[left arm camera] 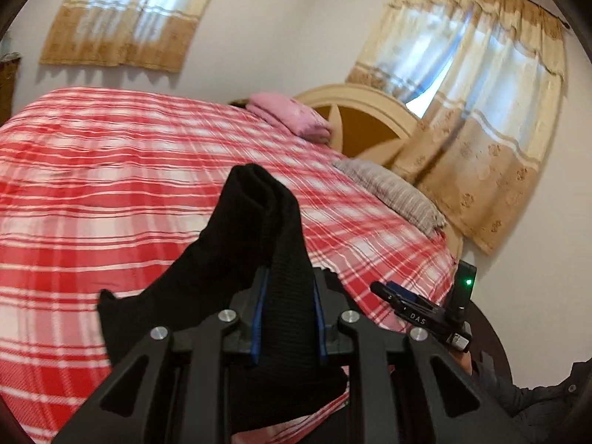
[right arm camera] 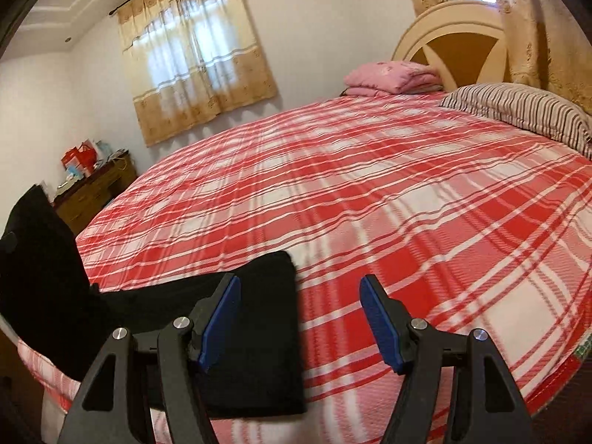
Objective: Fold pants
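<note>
Black pants [left arm camera: 266, 229] are bunched between the blue pads of my left gripper [left arm camera: 288, 288], which is shut on them; the fabric stands up above the fingers and drapes down to the left over the bed. In the right wrist view the pants [right arm camera: 259, 333] lie flat near the bed's near edge, and part of them rises at the far left. My right gripper [right arm camera: 299, 285] is open just above the pants' right edge, nothing between its blue pads. In the left wrist view it shows at the right as the right gripper [left arm camera: 407, 299].
The bed carries a red and white plaid cover [right arm camera: 407, 203]. A folded pink blanket [right arm camera: 396, 76] and a striped pillow [right arm camera: 525, 111] lie by the headboard [right arm camera: 455, 33]. A wooden dresser [right arm camera: 96, 192] with red bags stands left of the bed. Curtained windows line the walls.
</note>
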`<state>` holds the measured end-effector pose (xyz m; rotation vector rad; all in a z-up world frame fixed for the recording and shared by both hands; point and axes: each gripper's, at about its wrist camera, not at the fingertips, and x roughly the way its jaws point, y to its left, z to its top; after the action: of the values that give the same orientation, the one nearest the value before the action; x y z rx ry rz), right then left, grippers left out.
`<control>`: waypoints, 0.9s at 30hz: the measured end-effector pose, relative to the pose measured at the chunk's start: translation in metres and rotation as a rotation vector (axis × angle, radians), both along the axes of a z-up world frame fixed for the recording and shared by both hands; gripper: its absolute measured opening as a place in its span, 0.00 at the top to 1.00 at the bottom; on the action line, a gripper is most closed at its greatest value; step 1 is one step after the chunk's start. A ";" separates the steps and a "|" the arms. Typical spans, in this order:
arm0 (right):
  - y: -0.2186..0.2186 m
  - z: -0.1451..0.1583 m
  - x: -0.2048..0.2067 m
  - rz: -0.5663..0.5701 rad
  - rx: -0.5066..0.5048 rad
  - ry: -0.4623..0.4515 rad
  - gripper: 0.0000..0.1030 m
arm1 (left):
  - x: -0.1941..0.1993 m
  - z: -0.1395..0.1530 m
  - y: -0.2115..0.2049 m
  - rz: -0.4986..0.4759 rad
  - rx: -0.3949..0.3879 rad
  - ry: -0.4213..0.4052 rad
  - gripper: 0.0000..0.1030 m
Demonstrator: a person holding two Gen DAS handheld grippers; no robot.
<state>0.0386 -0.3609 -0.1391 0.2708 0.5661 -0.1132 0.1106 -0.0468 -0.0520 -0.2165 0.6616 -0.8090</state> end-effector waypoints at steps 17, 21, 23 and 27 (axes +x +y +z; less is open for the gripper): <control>-0.018 -0.011 0.001 -0.054 0.060 0.005 0.34 | 0.026 -0.033 -0.111 -0.118 0.126 0.097 0.79; -0.021 -0.012 0.002 -0.067 0.070 0.006 0.34 | 0.027 -0.052 -0.131 -0.106 0.203 0.103 0.78; -0.023 -0.013 0.002 -0.075 0.074 0.006 0.34 | 0.024 -0.060 -0.138 -0.134 0.196 0.124 0.78; -0.026 -0.012 0.001 -0.085 0.081 -0.004 0.34 | 0.007 -0.060 -0.151 -0.188 0.173 0.108 0.73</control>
<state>0.0391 -0.3867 -0.1511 0.3736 0.5556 -0.1718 0.1180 -0.1978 -0.1120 -0.0407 0.8591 -0.9188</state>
